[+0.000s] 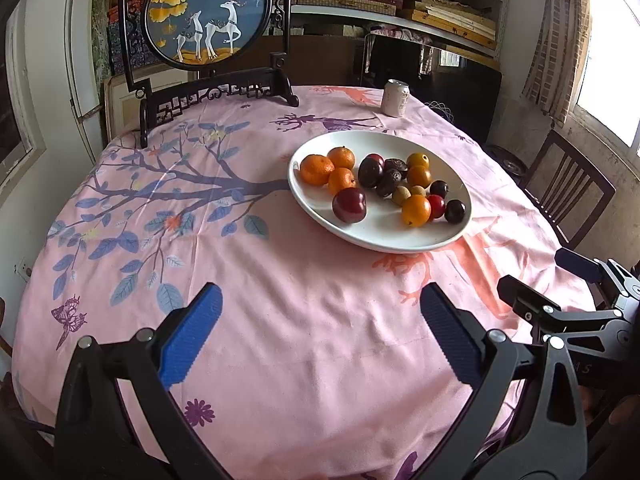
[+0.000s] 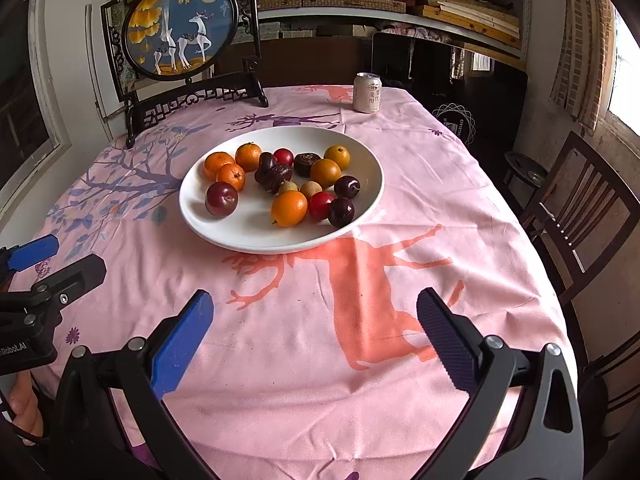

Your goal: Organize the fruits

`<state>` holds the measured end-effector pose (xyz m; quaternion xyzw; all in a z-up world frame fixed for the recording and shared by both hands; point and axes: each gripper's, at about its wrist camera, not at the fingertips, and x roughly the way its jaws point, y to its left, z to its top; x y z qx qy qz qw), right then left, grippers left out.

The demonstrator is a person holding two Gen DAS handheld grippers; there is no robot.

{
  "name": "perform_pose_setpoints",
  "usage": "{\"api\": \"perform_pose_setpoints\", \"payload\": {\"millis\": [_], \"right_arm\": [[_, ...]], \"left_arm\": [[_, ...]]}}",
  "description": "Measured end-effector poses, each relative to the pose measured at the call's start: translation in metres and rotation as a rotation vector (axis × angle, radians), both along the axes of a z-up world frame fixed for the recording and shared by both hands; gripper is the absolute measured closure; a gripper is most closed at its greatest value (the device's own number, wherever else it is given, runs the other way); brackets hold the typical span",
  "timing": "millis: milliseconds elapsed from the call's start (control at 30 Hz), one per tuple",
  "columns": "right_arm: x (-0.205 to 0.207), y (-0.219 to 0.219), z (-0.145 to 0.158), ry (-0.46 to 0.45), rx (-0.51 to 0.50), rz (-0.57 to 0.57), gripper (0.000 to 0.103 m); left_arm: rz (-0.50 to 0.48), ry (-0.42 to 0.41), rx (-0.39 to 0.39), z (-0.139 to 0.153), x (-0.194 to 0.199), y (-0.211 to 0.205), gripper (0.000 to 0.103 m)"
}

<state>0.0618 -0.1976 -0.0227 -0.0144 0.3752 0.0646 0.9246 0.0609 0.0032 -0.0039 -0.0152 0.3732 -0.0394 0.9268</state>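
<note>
A white plate [image 1: 384, 240] [image 2: 224, 236] sits on the pink tablecloth and holds several fruits: three tangerines [image 1: 316, 169] [image 2: 218, 165] at its left, a dark red plum [image 1: 349, 205] [image 2: 221, 199], dark passion fruits [image 1: 370, 172] [image 2: 274, 174], yellow-orange citrus [image 1: 416, 210] [image 2: 289, 208], small red and tan fruits. My left gripper [image 1: 320, 304] is open and empty, above the cloth in front of the plate. My right gripper [image 2: 314, 308] is open and empty, also in front of the plate. Each shows at the edge of the other's view.
A drink can [image 1: 395, 98] [image 2: 366, 92] stands behind the plate. A round deer painting on a dark stand [image 1: 206, 12] [image 2: 180, 26] is at the back left. A wooden chair [image 1: 568, 192] [image 2: 580, 216] stands right of the table. Shelves line the back wall.
</note>
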Motion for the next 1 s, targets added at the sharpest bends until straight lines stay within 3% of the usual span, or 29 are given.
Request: {"api": "perform_pose_setpoints", "payload": {"millis": [1000], "right_arm": [[-0.0013, 0.0047, 0.0012, 0.009, 0.004, 0.007, 0.001]], "left_arm": [[0.027, 0.02, 0.008, -0.0028, 0.0024, 0.004, 0.002]]}}
